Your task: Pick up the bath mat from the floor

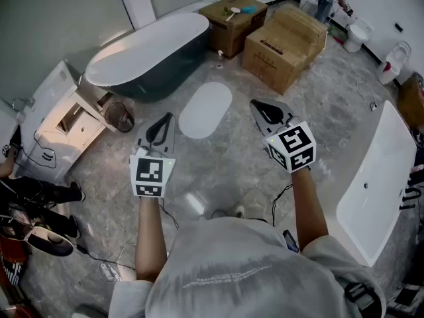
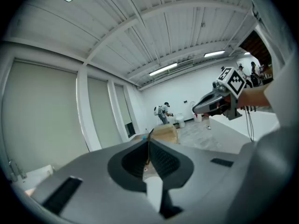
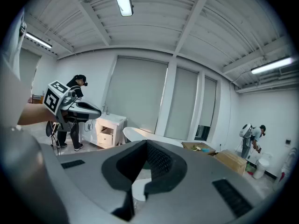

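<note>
— What is seen on the floor [image 1: 318,98]?
— A smooth white oval mat [image 1: 205,109] is laid flat on grey marbled tile, beside the dark tub [image 1: 149,55] (white-rimmed).
— And the grippers?
— Left gripper [image 1: 164,126] and right gripper [image 1: 262,110] are held out almost level, flanking the mat's near end; both pairs of jaws are pressed together, empty.

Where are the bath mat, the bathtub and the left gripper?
bath mat [image 1: 205,109], head view, centre of the white oval.
bathtub [image 1: 149,42], head view, its white top.
left gripper [image 1: 168,118], head view, closed jaw tips.
</note>
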`<state>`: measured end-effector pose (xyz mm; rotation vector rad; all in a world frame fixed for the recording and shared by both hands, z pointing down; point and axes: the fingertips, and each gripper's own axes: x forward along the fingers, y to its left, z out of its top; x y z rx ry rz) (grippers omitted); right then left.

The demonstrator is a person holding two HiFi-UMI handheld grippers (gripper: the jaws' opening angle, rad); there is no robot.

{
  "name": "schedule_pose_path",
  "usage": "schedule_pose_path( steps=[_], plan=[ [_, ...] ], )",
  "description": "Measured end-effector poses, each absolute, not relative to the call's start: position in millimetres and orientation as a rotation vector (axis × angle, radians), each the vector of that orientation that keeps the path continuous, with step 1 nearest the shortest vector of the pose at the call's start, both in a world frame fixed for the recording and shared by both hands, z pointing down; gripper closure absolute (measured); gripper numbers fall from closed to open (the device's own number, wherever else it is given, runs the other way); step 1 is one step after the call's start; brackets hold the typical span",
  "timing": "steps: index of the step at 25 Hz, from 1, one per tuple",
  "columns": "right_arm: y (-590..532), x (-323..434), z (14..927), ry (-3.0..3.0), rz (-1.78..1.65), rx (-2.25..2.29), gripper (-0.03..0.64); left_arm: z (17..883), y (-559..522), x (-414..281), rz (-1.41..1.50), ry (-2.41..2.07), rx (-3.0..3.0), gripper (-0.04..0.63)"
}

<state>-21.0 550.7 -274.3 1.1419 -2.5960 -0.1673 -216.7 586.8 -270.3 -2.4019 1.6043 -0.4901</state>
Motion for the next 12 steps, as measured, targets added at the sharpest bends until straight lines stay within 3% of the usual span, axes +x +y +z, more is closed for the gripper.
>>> schedule_pose_path(
  steps=[12],
  plan=[
    [532,13,-264,-2.613,-0.155,1.131,0.601,-256,571,-187,-0.535,1.622,-2.407,0.575]
  ],
)
